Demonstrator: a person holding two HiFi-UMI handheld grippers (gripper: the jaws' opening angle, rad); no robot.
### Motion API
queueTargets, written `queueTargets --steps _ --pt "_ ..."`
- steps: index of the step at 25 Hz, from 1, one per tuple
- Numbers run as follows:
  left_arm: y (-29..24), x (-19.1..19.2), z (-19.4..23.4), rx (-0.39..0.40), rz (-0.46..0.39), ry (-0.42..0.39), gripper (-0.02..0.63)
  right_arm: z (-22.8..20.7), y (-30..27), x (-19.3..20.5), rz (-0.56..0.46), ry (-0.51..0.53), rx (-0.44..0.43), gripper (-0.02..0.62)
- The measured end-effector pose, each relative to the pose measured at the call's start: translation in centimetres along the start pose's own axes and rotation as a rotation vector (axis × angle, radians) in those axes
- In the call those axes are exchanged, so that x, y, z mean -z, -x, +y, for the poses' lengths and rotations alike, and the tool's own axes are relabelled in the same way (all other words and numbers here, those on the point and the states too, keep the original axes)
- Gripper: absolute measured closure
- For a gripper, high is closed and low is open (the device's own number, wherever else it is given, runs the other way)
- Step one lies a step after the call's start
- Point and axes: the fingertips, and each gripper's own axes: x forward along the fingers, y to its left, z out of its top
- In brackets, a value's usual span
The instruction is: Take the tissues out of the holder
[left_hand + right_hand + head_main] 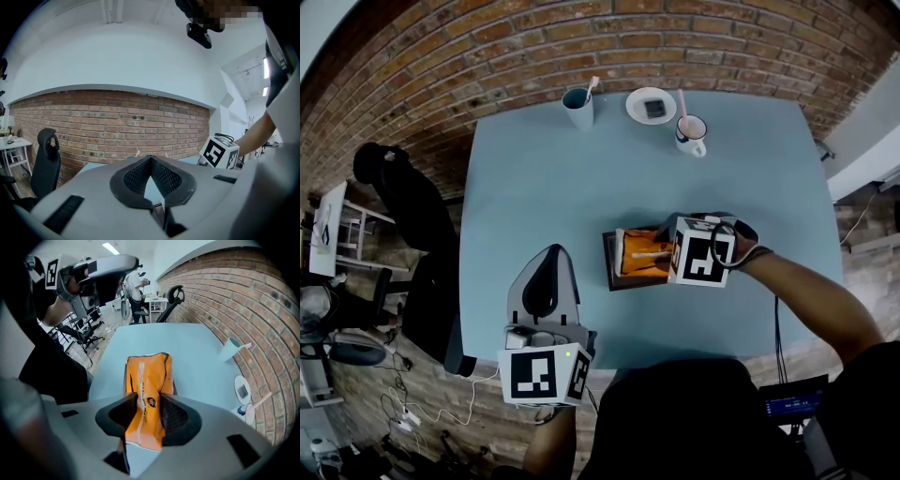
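An orange tissue pack [639,253] sits in a dark holder [610,264]. One end of the pack rises out of the holder's open top. The holder stands on a pale blue counter [534,187], in the half nearer the person.

The right gripper [656,251] reaches in over the holder from the holder's right. Its two black fingers [117,416] are closed on the tissue pack [149,380], one pad pressing each side, and the orange wrapper is creased between them. The right gripper view [149,404] shows the pack filling the gap between the fingers. The person's bare forearm [811,291] extends back from this gripper, away from the holder to the right.

The left gripper [553,258] is held to the left of the holder and nearer the person, close to the counter's front edge and apart from the holder. Its own view [150,161] shows its fingers closed together at the tips with nothing between them.

Beyond the holder, along the far side of the counter, stand three things. A teal cup [578,107] with a stick in it is to the far left, a small white plate [652,105] is straight behind, and a white mug [691,135] with a pink stick is just right of the plate. Past them rises a red brick wall [487,56]. A black office chair [398,192] stands on the floor well left of the holder.
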Motion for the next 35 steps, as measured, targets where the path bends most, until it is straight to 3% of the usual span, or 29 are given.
queueTargets --steps 6,15,27,35 --pt "0.0 -0.3 -0.9 0.022 -0.007 -0.010 0.604 -0.7 2.1 -0.3 -0.072 -0.044 0.053 0.439" --pt "-0.1 -0.6 -1.9 0.055 -0.013 -0.026 0.604 -2.2 8.8 -1.6 -0.265 -0.137 0.172 0.439" --pt "0.8 -0.8 -3.6 0.124 -0.032 -0.031 0.604 1.1 13.7 0.9 -0.245 -0.173 0.262 0.439" --pt "2.2 0.0 -4.1 0.169 -0.022 -0.032 0.604 2.9 15.7 0.7 -0.388 -0.286 0.389 0.439"
